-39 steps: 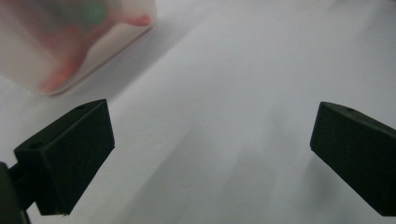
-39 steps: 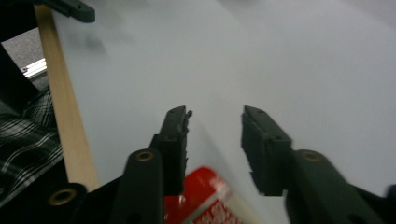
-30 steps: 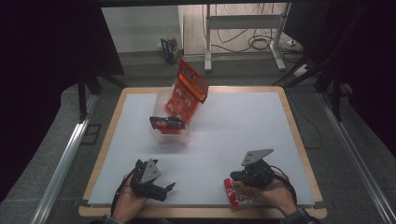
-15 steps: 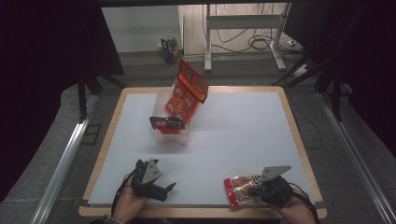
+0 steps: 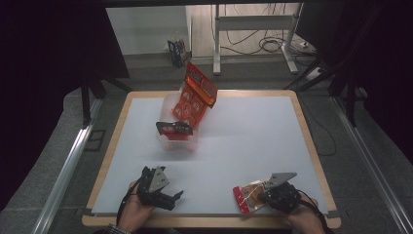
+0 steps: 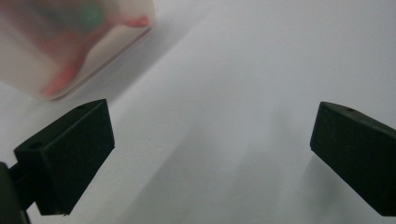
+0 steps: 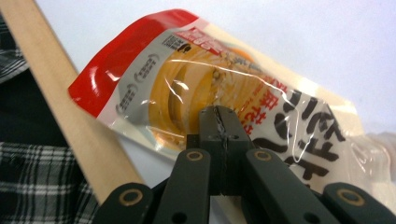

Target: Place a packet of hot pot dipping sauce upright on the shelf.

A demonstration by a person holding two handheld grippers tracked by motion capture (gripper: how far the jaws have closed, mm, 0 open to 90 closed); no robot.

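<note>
A clear packet of yellow noodles with a red end (image 5: pixel 247 197) (image 7: pixel 187 88) lies near the table's front edge at the right. My right gripper (image 5: pixel 262 195) (image 7: pixel 219 116) has its jaws pressed together on the packet's near edge. At the front left, my left gripper (image 5: pixel 171 197) (image 6: pixel 210 135) stands open just above the bare white table top (image 5: pixel 253 141), with nothing between its jaws. A clear plastic tub (image 5: pixel 178 134) (image 6: pixel 70 46) sits beyond it, holding a tall red packet (image 5: pixel 196 95) and a dark-topped packet (image 5: pixel 173 128).
The wooden table rim (image 5: pixel 209 222) (image 7: pixel 60 107) runs right beside the noodle packet. A plaid sleeve (image 7: pixel 37 182) lies past that rim. Metal rails, a desk frame (image 5: pixel 253 29) and cables stand on the floor behind the table.
My right gripper has moved right and down toward the front edge, and the noodle packet has shifted right with it. The left gripper has stayed still.
</note>
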